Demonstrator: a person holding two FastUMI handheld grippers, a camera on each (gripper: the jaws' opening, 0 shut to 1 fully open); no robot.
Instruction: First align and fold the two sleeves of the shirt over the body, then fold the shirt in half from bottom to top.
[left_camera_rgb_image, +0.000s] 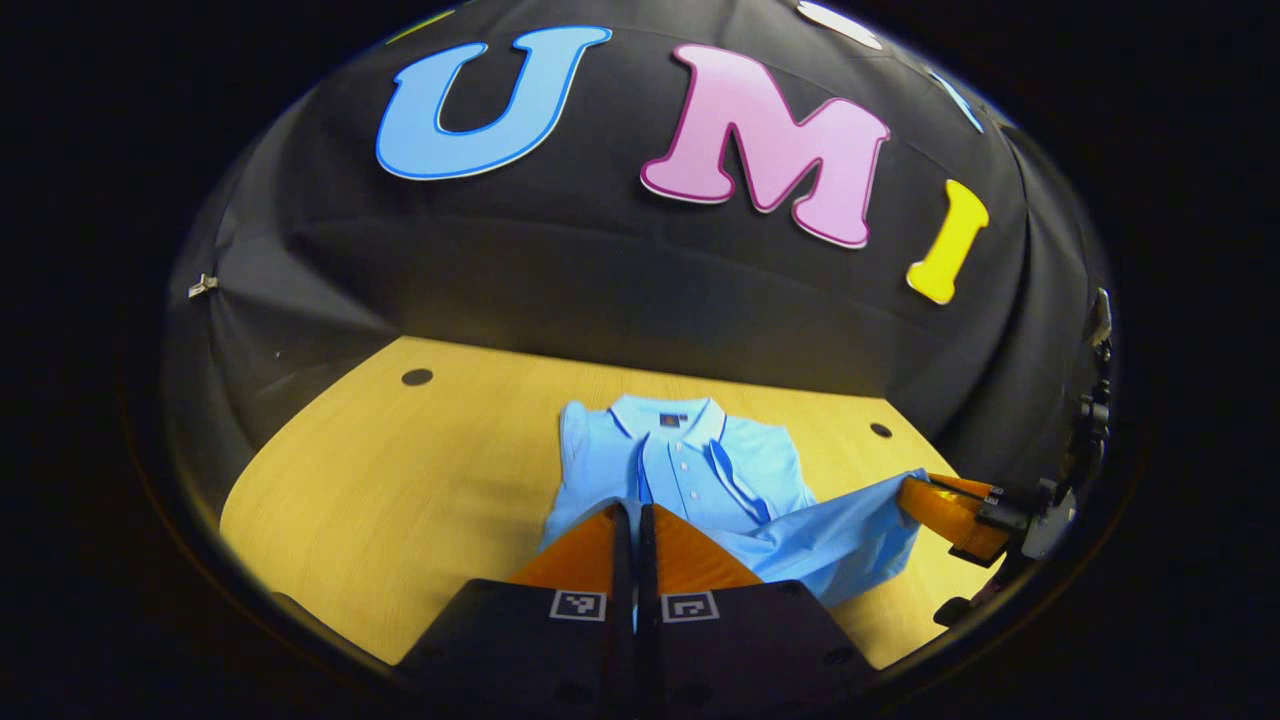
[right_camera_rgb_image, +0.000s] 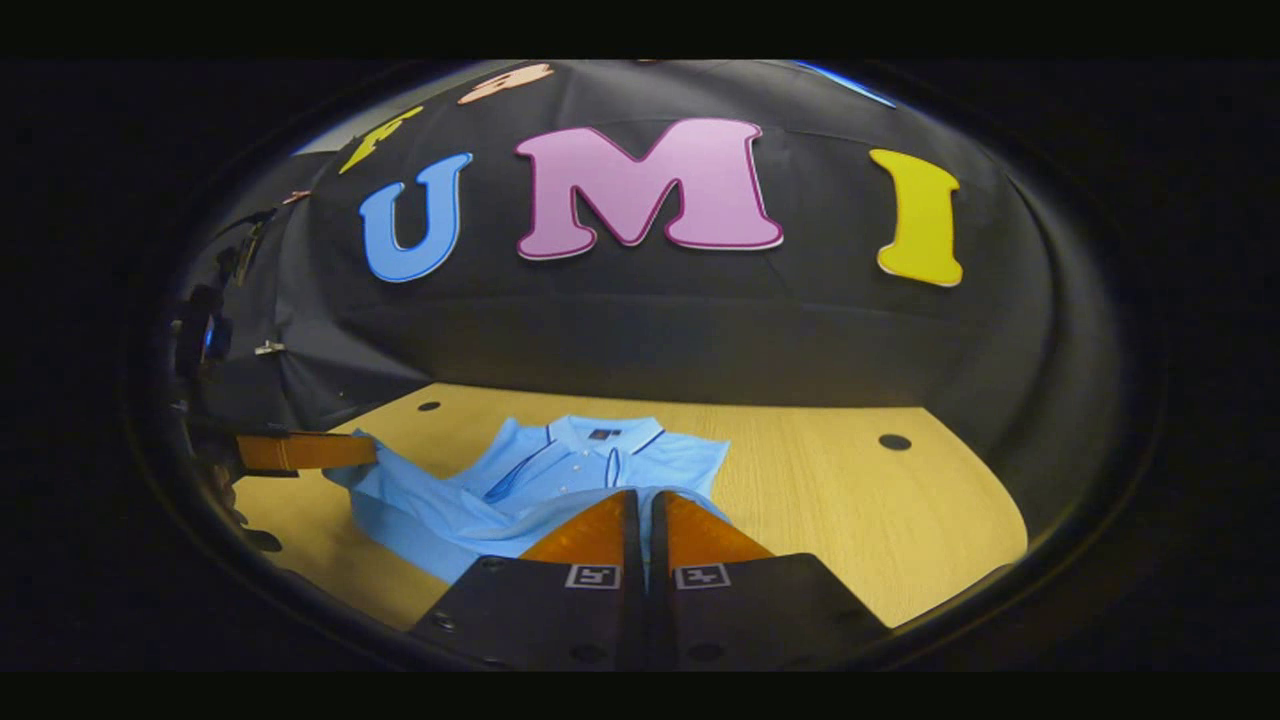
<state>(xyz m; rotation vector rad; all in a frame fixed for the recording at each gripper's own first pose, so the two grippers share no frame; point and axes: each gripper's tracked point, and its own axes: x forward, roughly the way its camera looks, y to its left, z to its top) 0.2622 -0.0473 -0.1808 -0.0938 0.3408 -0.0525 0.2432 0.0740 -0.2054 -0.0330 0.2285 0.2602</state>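
Two hand-held grippers work a light blue short-sleeved polo shirt spread on a pale wooden table, collar toward the far wall.

In the left gripper view, the left gripper sits at the near edge of the shirt with its two fingers drawn together — only a thin slit shows between them, and blue cloth runs up to and under the tips; a fold seems pinched there, though the contact itself is hidden. At the right of that view the right gripper holds the corner of the lifted hem, the cloth stretched toward it off the table.

In the right gripper view, the right gripper likewise has its fingers nearly closed over shirt fabric at the near edge. At the left of that view the left gripper meets the shirt's raised corner.

The shirt lies near the table's middle, collar and button placket facing up, the sleeves folded in over the body — the near part lifted and draped between the two grippers. Dark round holes dot the far tabletop.
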